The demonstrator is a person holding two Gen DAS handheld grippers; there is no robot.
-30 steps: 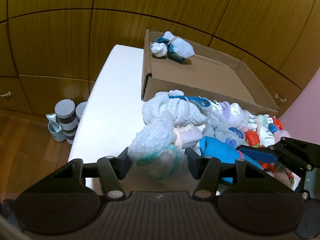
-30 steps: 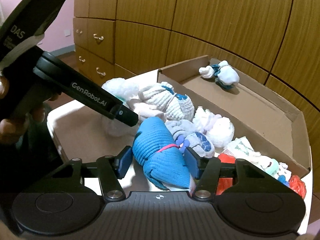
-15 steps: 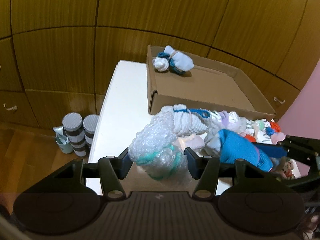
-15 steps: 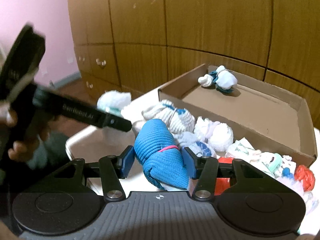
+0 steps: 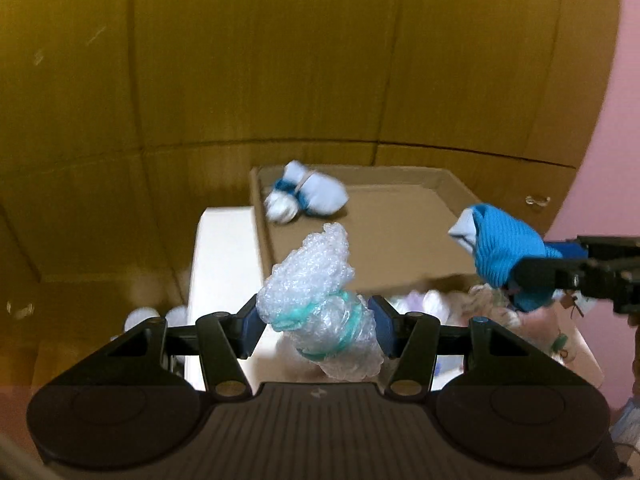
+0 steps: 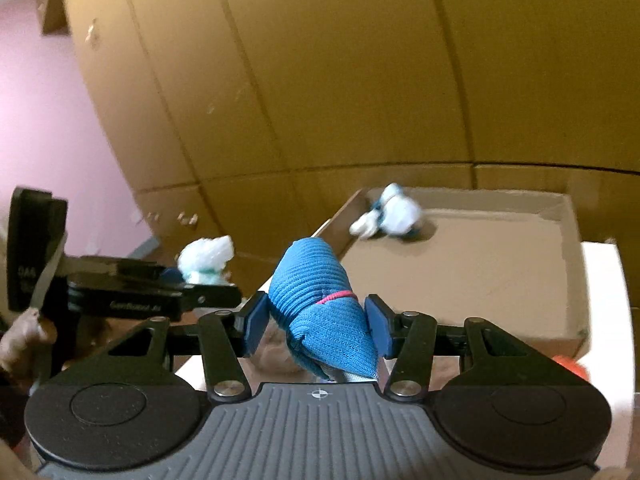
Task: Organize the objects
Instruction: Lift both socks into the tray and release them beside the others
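At the bottom centre of the left wrist view, the left gripper holds a fuzzy white sock bundle with teal bands between its two blue pads; the jaws stand narrow, pressed on both sides of the bundle. The bundle points up and away, above the white table, probably so that it can pass over the near wall of the cardboard box in the middle of the frame. In the upper left corner of this box lies a pale blue and white sock bundle, which suggests the box is the place where the sorted pieces go. At the right edge, the right gripper carries a bright blue sock roll over the right part of the box. Below it, near the lower right, a heap of mixed socks waits on the table, blurred.

At the bottom centre of the right wrist view, the right gripper is closed narrow on the same blue sock roll, which has a thin pink line across it. The cardboard box fills the middle right, with the pale bundle in its far left corner. At the left, the left gripper with its white bundle is seen from the side, held by a hand. Both pieces seem to be on the way to the box, not yet released.
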